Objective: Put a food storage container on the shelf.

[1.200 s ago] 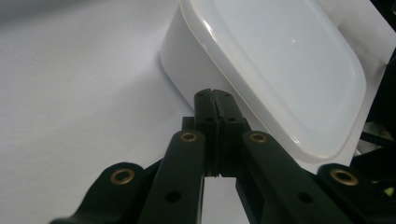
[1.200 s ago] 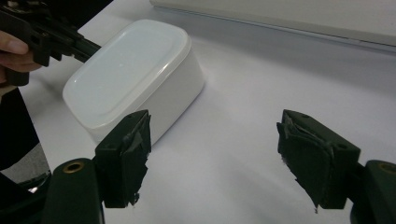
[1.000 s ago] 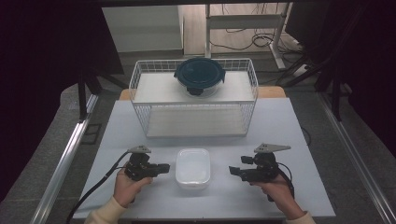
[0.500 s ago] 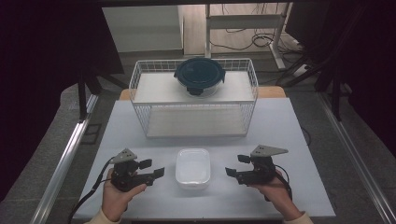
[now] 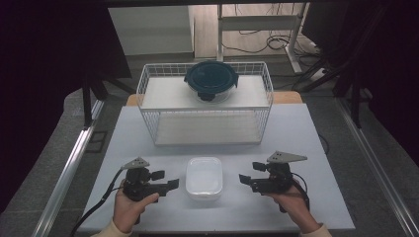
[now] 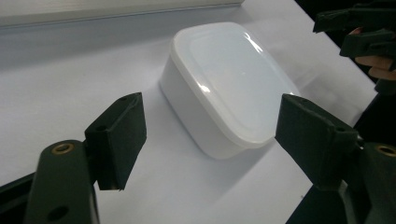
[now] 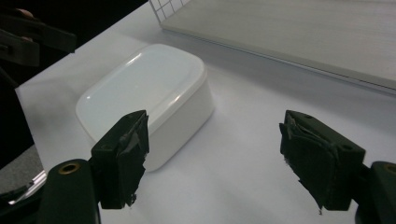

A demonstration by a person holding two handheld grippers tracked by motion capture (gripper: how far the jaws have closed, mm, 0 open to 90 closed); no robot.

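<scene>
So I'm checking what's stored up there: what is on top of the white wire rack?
On the white wire rack, a round clear container with a dark blue clip lid stands on the pale top shelf, right of centre. The lid hides whatever may be inside it.

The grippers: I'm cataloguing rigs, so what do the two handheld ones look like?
Both the left gripper and the right gripper are black, each with two blocky fingers on arms with brass-coloured rivets. Each carries a grey three-cornered plate on top and trails a black cable. The person's cuffs look light-coloured.
</scene>
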